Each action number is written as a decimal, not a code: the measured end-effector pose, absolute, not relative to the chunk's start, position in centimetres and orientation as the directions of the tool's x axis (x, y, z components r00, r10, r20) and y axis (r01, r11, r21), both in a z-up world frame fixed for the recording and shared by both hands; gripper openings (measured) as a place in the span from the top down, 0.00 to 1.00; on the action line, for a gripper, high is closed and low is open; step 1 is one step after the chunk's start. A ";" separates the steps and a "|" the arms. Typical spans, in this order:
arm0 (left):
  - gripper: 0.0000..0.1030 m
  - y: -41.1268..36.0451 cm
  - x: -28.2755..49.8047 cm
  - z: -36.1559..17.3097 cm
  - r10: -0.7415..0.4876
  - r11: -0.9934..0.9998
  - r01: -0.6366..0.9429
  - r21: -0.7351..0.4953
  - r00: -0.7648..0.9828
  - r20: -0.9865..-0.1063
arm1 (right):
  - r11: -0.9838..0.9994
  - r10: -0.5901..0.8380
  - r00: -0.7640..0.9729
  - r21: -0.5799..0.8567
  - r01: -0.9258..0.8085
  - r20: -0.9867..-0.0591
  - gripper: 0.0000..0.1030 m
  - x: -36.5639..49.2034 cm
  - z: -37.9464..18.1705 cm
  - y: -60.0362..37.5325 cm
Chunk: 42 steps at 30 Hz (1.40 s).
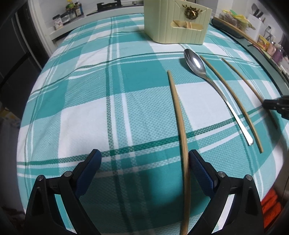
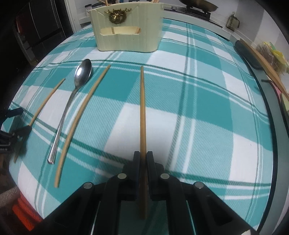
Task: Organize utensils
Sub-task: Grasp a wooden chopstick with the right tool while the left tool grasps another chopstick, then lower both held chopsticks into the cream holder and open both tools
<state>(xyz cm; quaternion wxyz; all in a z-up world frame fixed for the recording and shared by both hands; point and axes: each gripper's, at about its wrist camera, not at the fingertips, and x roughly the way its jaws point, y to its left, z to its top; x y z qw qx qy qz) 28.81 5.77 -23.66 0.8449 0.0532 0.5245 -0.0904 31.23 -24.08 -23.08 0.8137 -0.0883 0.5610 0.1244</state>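
Note:
A cream utensil holder (image 1: 178, 23) stands at the far side of the checked tablecloth; it also shows in the right wrist view (image 2: 127, 32). A steel spoon (image 1: 213, 85) and three wooden chopsticks lie in front of it. My left gripper (image 1: 143, 159) is open around the leftmost chopstick (image 1: 178, 115), which touches its right pad. My right gripper (image 2: 143, 159) is shut on the rightmost chopstick (image 2: 142, 112). The spoon (image 2: 72, 101) and the middle chopstick (image 2: 84, 112) lie between the two grippers.
The teal and white tablecloth (image 1: 90, 108) covers the whole table. A dark tray with a wooden edge (image 2: 252, 56) lies at the right. Jars (image 1: 70, 12) stand on a shelf at the back left. A kitchen scale (image 2: 196, 7) stands behind the holder.

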 end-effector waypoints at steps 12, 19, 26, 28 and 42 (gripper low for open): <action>0.20 1.4 35.0 -23.4 -0.141 0.916 0.400 -0.002 0.318 -0.938 | 0.917 0.158 0.248 0.049 -0.397 -0.956 0.53 37.6 -23.5 -22.7; 0.96 1.3 38.0 -22.0 -0.174 0.943 0.328 -0.051 0.358 -0.917 | 0.943 0.192 0.320 0.085 -0.320 -0.928 0.94 44.3 -23.0 -20.9; 0.96 5.7 34.4 -15.2 -0.331 0.939 0.277 -0.205 0.558 -0.761 | 0.917 0.354 0.502 0.187 -0.352 -0.789 0.94 39.4 -14.8 -22.3; 0.96 6.4 33.3 -13.2 -0.367 0.928 0.283 -0.242 0.599 -0.712 | 0.910 0.381 0.547 0.197 -0.366 -0.745 0.94 37.2 -12.3 -23.1; 0.96 7.0 32.6 -0.8 -0.456 0.887 0.362 -0.286 0.778 -0.432 | 0.922 0.374 0.770 0.122 -0.367 -0.517 0.94 34.9 -2.0 -24.6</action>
